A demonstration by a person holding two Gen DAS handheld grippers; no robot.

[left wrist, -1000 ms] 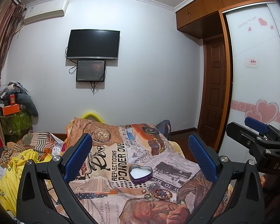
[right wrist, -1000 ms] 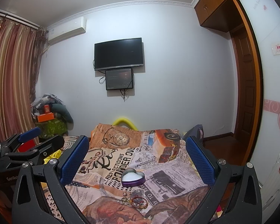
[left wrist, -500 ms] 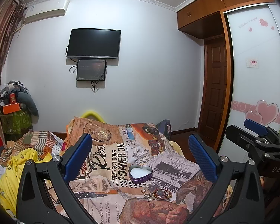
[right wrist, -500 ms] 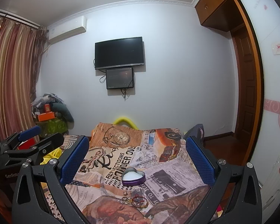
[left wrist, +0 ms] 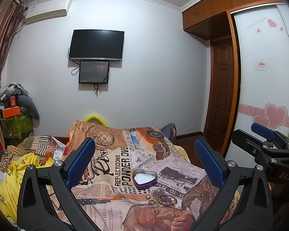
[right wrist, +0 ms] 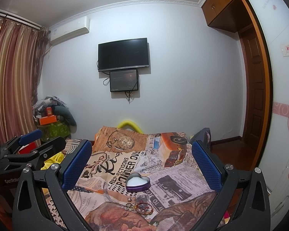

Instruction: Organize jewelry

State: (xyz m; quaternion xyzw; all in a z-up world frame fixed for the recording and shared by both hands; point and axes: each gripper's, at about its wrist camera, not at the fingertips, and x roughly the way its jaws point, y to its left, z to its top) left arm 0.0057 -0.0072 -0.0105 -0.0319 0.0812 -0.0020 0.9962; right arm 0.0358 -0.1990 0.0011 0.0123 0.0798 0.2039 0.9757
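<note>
A purple heart-shaped tin [left wrist: 145, 179] with a white lining sits open on the newspaper-print bedspread [left wrist: 113, 159]; it also shows in the right wrist view [right wrist: 137, 182]. Just in front of it lies a small pile of jewelry [left wrist: 162, 200]: rings and a red beaded bracelet, also in the right wrist view [right wrist: 139, 207]. My left gripper [left wrist: 144, 161] is open and empty, held above the bed short of the tin. My right gripper [right wrist: 141, 159] is open and empty too. Each gripper shows at the other view's edge.
Crumpled yellow and striped clothes [left wrist: 19, 165] lie on the bed's left side. A cluttered stand [right wrist: 52, 123] is in the far left corner. A wardrobe with sliding doors [left wrist: 267, 96] and a wooden door [left wrist: 221, 96] stand on the right. A television [left wrist: 97, 45] hangs on the far wall.
Both views have drifted very slightly; the grippers stay open and nothing on the bed has moved.
</note>
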